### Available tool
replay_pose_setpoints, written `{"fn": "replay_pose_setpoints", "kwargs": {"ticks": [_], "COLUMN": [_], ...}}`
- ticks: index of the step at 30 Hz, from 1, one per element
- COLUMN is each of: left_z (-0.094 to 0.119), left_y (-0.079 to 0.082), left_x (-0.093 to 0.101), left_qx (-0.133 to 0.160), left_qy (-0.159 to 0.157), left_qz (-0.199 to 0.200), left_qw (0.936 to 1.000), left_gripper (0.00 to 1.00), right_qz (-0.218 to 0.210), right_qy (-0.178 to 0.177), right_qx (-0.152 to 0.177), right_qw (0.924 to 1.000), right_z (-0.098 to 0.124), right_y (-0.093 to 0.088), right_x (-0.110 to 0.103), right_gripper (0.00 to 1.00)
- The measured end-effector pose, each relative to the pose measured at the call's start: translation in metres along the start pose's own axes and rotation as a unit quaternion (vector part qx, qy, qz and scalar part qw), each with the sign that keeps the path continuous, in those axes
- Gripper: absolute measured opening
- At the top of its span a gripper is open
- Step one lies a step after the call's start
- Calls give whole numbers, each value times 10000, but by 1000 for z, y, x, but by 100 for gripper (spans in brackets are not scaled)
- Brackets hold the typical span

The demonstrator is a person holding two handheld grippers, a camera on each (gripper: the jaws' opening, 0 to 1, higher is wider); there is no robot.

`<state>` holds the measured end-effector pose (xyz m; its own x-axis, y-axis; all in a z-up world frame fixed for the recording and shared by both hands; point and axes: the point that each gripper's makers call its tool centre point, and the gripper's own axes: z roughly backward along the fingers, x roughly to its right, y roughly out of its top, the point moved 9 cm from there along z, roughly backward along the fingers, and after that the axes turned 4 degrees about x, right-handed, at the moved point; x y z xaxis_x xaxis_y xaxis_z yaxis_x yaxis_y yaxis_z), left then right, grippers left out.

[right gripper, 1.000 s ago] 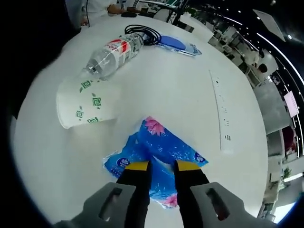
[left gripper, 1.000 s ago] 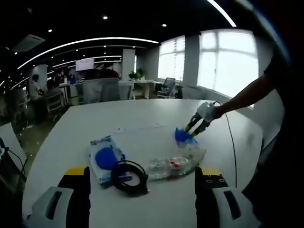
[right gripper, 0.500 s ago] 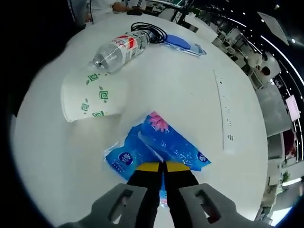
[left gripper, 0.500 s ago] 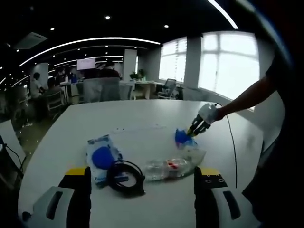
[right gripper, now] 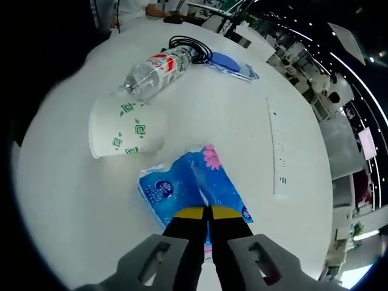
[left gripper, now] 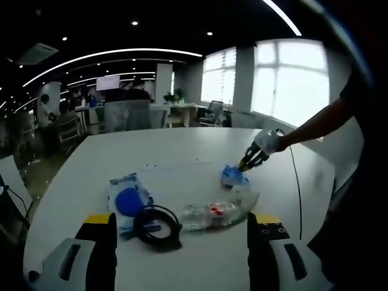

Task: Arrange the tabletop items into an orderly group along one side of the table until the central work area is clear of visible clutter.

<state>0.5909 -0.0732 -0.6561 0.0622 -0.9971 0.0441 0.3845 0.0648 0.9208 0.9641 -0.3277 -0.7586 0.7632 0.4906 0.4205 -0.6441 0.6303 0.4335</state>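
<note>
"What did the right claw (right gripper: 208, 213) hold?"

"It pinched the blue tissue pack (right gripper: 188, 189) on the white worktop (right gripper: 242, 127). A paper cup (right gripper: 124, 127) lay just beside the pack, with the bottle (right gripper: 159, 68) farther off."

"And the left claw (left gripper: 180, 219)?"

"It was wide open, holding nothing, near the black cable (left gripper: 156, 223)."

Left gripper (left gripper: 182, 227) fingers spread wide over the desk (left gripper: 182, 145), holding nothing. Ahead: blue pouch (left gripper: 126, 200), black cable coil (left gripper: 156, 226), plastic bottle (left gripper: 209, 215) lying flat. Right gripper (left gripper: 245, 165) pinches the blue tissue pack (left gripper: 232, 176).
</note>
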Motion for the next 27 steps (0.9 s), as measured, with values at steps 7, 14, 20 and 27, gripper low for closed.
{"fn": "replay_pose_setpoints", "kwargs": {"ticks": [7, 14, 20, 27], "left_z": [1, 2, 1, 1], "left_y": [2, 3, 7, 9], "left_x": [4, 2, 0, 0], "left_qx": [10, 36, 61, 67], "left_qy": [-51, -106, -184, -236], "left_qz": [-79, -142, -243, -306], "left_qw": [10000, 9998, 9995, 9992], "left_gripper": [87, 87, 87, 87], "right_qz": [-19, -100, -379, -662], "right_qy": [-359, -726, -913, -998], "right_qx": [11, -7, -259, -603], "right_qw": [9994, 9973, 9948, 9910], "right_z": [14, 33, 42, 40], "right_y": [4, 7, 1, -9], "right_x": [5, 12, 10, 0], "right_gripper": [0, 0, 0, 0]}}
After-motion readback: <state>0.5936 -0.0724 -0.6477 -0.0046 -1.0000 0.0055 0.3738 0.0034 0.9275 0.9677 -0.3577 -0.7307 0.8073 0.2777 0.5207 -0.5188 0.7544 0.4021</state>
